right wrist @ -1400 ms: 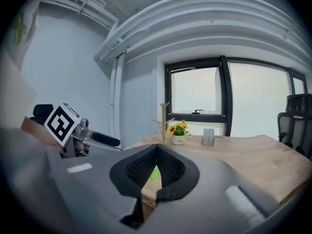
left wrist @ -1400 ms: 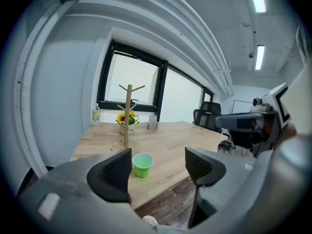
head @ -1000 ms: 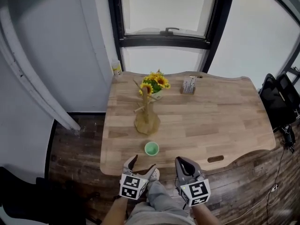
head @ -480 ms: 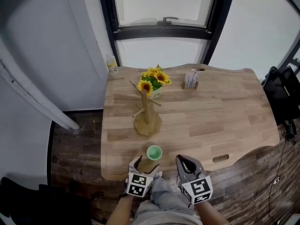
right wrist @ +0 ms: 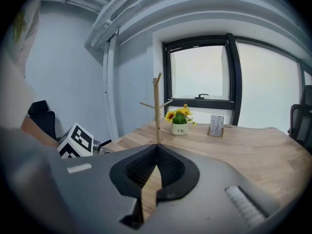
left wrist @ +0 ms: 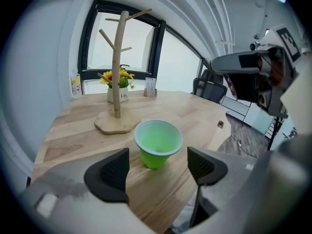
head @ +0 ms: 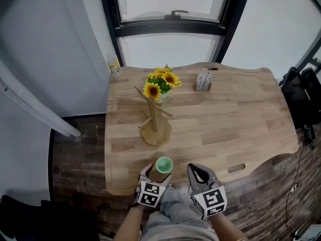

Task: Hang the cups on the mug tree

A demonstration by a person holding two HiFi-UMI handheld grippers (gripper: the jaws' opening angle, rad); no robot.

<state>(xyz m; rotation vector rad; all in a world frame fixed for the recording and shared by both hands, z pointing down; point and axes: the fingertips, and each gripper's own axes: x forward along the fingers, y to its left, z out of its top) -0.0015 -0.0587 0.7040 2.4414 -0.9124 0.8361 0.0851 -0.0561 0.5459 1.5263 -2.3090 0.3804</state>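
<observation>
Left gripper (left wrist: 158,169), jaws apart, faces the green cup (left wrist: 157,143) on the desk (head: 241,124); right gripper (right wrist: 155,172), jaws together, waits; mug tree (head: 153,115) bare.

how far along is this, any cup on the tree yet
Nothing is hung: the mug tree has bare pegs. In hand: the left gripper is open, the green cup just ahead between its fingers, standing on the table. The right gripper is shut and empty. Left: grip the cup, lift it, hang it.
</observation>
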